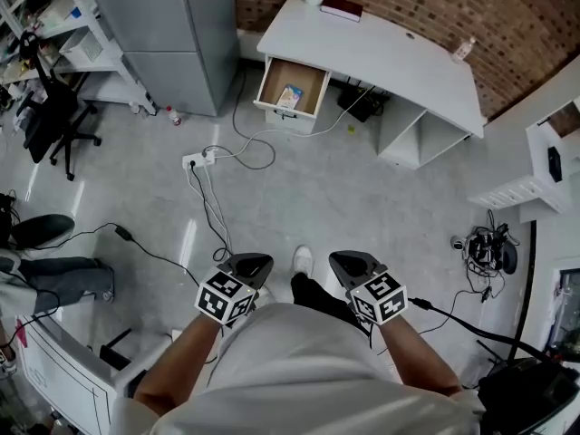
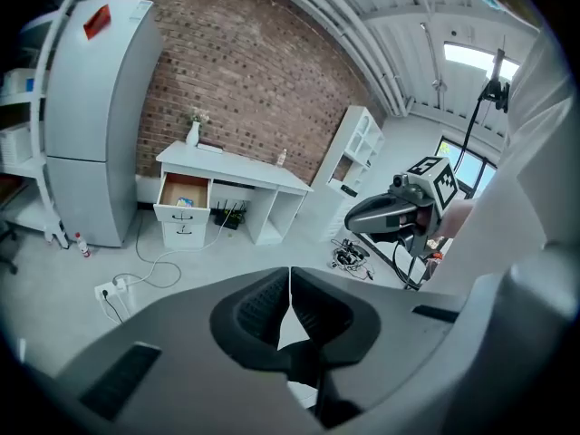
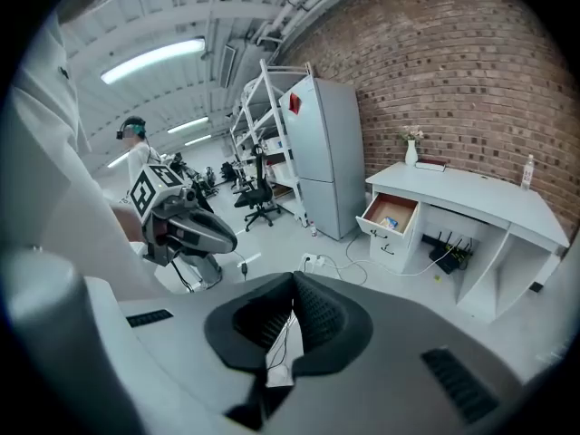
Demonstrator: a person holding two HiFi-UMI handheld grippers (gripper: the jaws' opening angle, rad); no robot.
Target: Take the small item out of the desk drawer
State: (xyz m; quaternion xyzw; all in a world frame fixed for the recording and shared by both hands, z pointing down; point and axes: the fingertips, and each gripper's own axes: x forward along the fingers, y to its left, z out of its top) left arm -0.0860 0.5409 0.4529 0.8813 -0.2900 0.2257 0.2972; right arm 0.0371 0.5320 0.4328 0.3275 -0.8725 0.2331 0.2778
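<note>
Two grippers, both mine, both pinched shut on nothing: left gripper (image 1: 250, 265) and right gripper (image 1: 350, 263). Their ribbed black pads (image 2: 261, 306) meet in a thin seam inside smooth grey shells. I'm standing well back on a glossy grey floor (image 1: 362, 188). Across it, against the rough brick wall (image 1: 507, 16), the smooth white desk (image 1: 399, 57) has its drawer (image 1: 285, 111) standing open, with a white front and bare brown board inside. The small item (image 1: 290, 96) lies flat in there, close to the drawer's front edge. It's a thin, roughly rectangular packet, pale with blue on it. It sits slightly askew to the drawer's sides, and it's too small to tell which way its long side runs.
</note>
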